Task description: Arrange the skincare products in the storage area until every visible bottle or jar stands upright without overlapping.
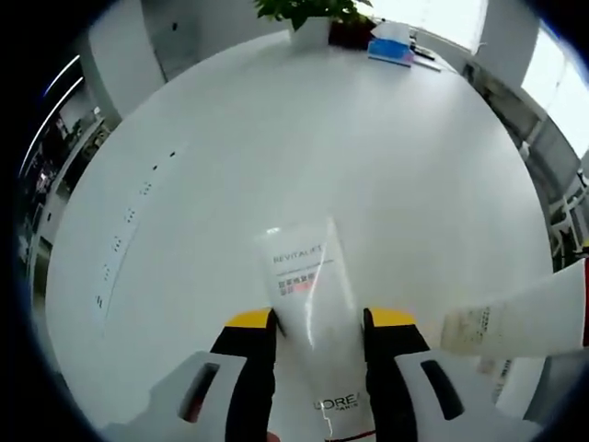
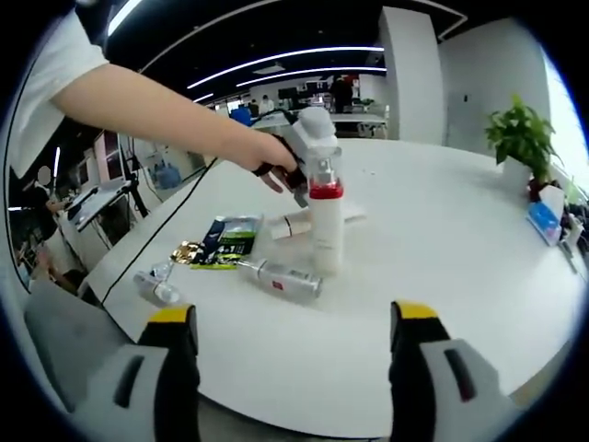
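Observation:
A white L'Oreal tube (image 1: 308,276) with a red band stands upright on the white table (image 1: 276,138). My left gripper (image 1: 320,319) is shut on its upper end, one yellow-tipped jaw on each side. In the right gripper view the same tube (image 2: 324,221) stands under the left gripper (image 2: 313,138), which a hand holds. Around it lie a silver bottle (image 2: 281,274), a small white tube (image 2: 294,224), dark green sachets (image 2: 225,241) and a small clear bottle (image 2: 156,285). My right gripper (image 2: 293,313) hangs open over the near table edge, holding nothing.
Another white tube (image 1: 515,322) lies to the right of the left jaws. A potted plant (image 2: 520,133) and a blue box (image 2: 543,221) sit at the table's far side. Bare tabletop (image 2: 442,239) stretches right of the products. Office desks stand behind.

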The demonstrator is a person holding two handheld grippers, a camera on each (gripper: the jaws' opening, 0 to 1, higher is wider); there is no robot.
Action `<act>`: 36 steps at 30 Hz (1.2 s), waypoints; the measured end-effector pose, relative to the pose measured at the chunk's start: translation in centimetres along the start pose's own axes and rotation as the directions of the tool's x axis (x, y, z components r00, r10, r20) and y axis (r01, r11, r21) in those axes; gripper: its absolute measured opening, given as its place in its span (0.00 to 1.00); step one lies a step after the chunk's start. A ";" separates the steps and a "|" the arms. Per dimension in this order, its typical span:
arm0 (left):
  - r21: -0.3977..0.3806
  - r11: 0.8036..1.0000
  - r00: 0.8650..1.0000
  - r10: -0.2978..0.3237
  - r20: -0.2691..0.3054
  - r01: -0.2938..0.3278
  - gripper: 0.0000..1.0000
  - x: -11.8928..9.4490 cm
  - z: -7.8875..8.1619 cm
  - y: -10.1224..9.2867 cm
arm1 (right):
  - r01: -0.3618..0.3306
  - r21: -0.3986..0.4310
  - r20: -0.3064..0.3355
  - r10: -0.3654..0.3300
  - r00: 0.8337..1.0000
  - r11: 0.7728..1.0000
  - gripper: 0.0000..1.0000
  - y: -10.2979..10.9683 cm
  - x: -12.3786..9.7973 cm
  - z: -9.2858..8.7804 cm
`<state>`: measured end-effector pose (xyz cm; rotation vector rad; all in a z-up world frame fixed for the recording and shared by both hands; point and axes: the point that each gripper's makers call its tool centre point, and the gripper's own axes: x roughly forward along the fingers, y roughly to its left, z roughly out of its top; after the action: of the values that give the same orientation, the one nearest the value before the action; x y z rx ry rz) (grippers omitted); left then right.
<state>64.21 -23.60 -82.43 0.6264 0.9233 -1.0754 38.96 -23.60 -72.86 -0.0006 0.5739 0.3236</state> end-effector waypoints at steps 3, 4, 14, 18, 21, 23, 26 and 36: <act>-0.009 1.000 1.000 -0.001 0.014 0.001 0.34 -0.6 0.1 0.1 | -0.001 0.001 0.000 0.001 1.000 1.000 0.87 0.0 0.0 0.0; -0.011 1.000 1.000 -0.001 0.018 0.001 0.34 -0.8 0.1 0.2 | -0.001 0.001 0.001 0.001 1.000 1.000 0.87 0.0 0.0 0.0; -0.037 0.999 0.997 0.033 0.070 -0.031 0.33 -4.0 -0.2 0.8 | -0.004 -0.014 0.005 0.004 1.000 1.000 0.86 0.2 0.0 0.1; -0.047 0.998 0.995 0.046 0.093 -0.042 0.33 -5.4 -0.5 0.9 | -0.015 -0.010 0.023 0.015 1.000 1.000 0.86 0.3 -0.1 0.5; -0.052 0.997 0.992 0.060 0.114 -0.054 0.33 -6.4 -0.7 1.0 | -0.013 -0.005 0.029 0.013 0.999 1.000 0.86 0.3 -0.1 0.6; -0.055 0.997 0.990 0.066 0.126 -0.060 0.33 -7.0 -0.8 1.0 | -0.014 0.002 0.030 0.014 0.999 1.000 0.86 0.2 -0.1 0.6; -0.059 0.996 0.987 0.077 0.141 -0.069 0.33 -7.8 -1.0 0.9 | -0.017 -0.001 0.031 0.017 0.999 1.000 0.85 0.3 -0.1 0.6; -0.064 0.994 0.975 0.100 0.199 -0.089 0.32 -10.0 -1.4 0.2 | -0.024 -0.021 0.035 0.025 0.999 0.999 0.84 0.5 -0.1 0.7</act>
<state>62.12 -17.76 -74.40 0.5004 0.7370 -1.0050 39.04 -23.10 -72.18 -0.0076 0.5364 0.3528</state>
